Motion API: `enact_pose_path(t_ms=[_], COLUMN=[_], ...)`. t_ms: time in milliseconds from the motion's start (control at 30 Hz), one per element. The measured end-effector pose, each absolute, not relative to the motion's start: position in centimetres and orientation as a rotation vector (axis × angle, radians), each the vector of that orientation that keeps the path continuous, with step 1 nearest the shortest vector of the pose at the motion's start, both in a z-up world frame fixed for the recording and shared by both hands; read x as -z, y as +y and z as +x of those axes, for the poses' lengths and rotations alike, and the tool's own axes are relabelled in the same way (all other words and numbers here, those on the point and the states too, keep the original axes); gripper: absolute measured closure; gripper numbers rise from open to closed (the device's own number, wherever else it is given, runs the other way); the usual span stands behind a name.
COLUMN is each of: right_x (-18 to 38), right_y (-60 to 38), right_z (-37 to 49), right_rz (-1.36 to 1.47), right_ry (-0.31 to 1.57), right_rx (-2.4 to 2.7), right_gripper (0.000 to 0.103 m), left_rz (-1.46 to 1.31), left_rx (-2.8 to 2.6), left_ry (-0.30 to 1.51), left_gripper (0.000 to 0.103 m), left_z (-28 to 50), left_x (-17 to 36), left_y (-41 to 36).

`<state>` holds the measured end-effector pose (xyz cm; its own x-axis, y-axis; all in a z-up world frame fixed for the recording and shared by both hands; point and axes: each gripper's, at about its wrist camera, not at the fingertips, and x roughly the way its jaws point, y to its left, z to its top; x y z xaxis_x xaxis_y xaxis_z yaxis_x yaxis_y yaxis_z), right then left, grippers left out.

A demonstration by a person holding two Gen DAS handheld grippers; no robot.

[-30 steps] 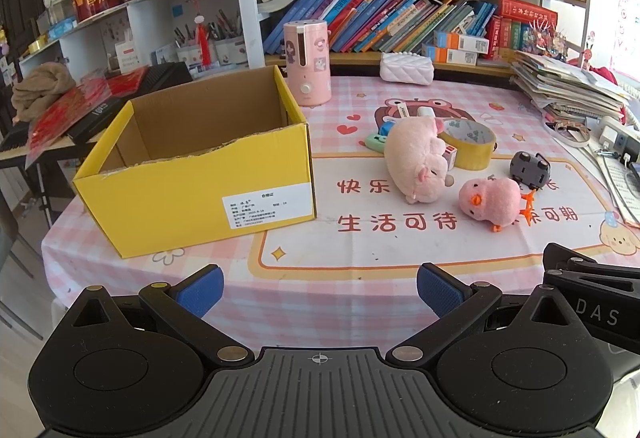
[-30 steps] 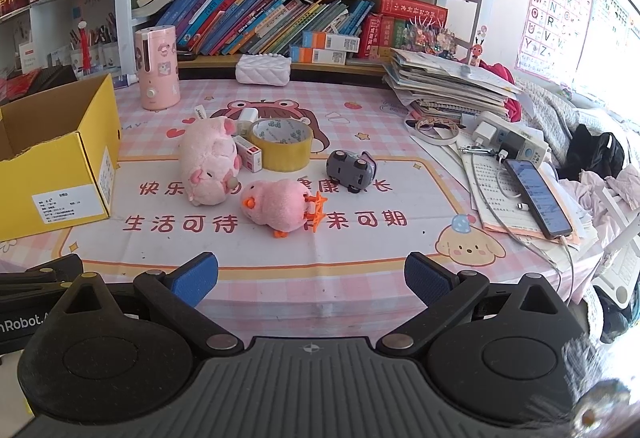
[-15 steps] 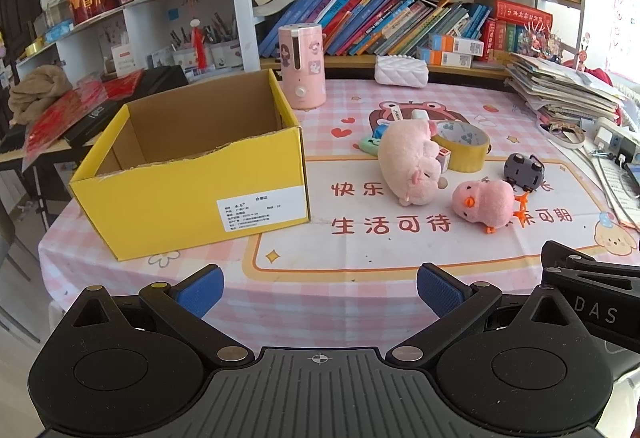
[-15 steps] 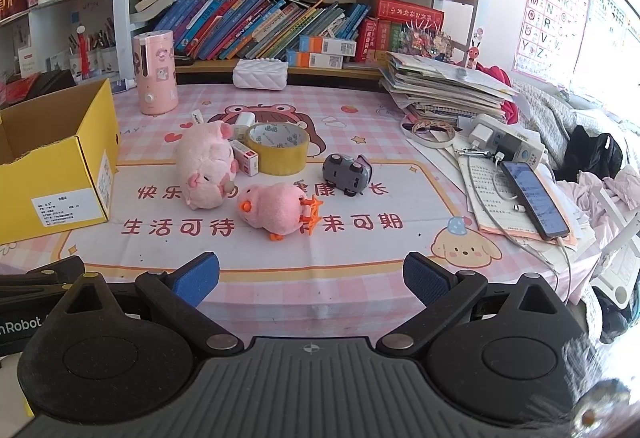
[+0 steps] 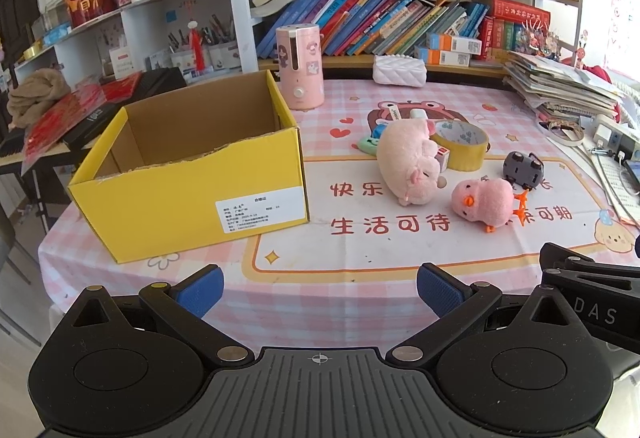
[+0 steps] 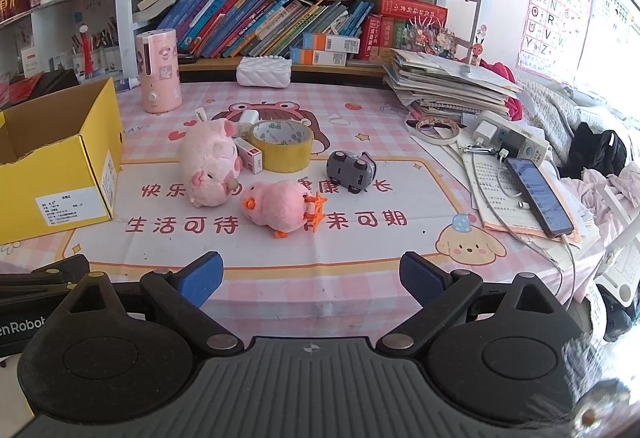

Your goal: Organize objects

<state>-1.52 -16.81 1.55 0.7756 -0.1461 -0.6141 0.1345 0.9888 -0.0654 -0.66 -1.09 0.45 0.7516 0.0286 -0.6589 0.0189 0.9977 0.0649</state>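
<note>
Progress is judged at zero: no item has been stowed yet.

1. Container. The yellow cardboard box (image 5: 188,174) stands open-topped on the left side of the pink tablecloth (image 5: 360,278). The part of its interior that shows is bare; the floor behind the near wall is hidden.
2. Items left to sort, all clustered on the cloth to the right of the box:
 - pink pig plush (image 5: 408,162), lying on its side, nearest the box;
 - roll of yellow tape (image 6: 282,146), behind the pig, with a small red-and-white carton (image 6: 249,155) between them, touching the pig;
 - pink chick plush (image 6: 280,212), in front, just beside the pig;
 - grey toy car (image 6: 352,168), overturned, wheels up, near the chick's orange feet.
3. Grippers. The left gripper (image 5: 319,290) is released, jaws wide, nothing between them, short of the table edge. The right gripper (image 6: 310,278) is likewise spread and grasping nothing; its jaws have just been closing slightly. It faces the chick but is well apart from it.

Remaining work, as judged: every item must be picked and placed in the box.
</note>
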Motion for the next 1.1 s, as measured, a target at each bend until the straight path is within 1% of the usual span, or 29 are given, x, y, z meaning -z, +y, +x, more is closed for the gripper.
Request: enact_pose_path(t_ms=[500, 933, 1000, 1100], right_x=[-1.0, -0.6, -0.4, -0.1], right_y=[-17.7, -20.8, -21.4, -22.1], right_z=[-0.5, 3.5, 4.5, 5.8], right_rz=[-0.023, -0.017, -0.011, -0.024], right_ry=[0.705, 0.710, 0.716, 0.722], right_rx=[0.149, 0.000, -0.033, -0.071], right_gripper=[0.007, 0.007, 0.008, 0.014], left_rz=[0.067, 0.043, 0.040, 0.034], left_rx=[-0.005, -0.056, -0.048, -0.048], left_ry=[0.750, 0.761, 0.755, 0.762], left_gripper=[0.000, 0.000, 0.000, 0.000], left_z=[0.4, 2.9, 3.4, 4.2], left_x=[0.2, 0.7, 0.8, 1.0], left_y=[-1.9, -3.9, -4.4, -5.0])
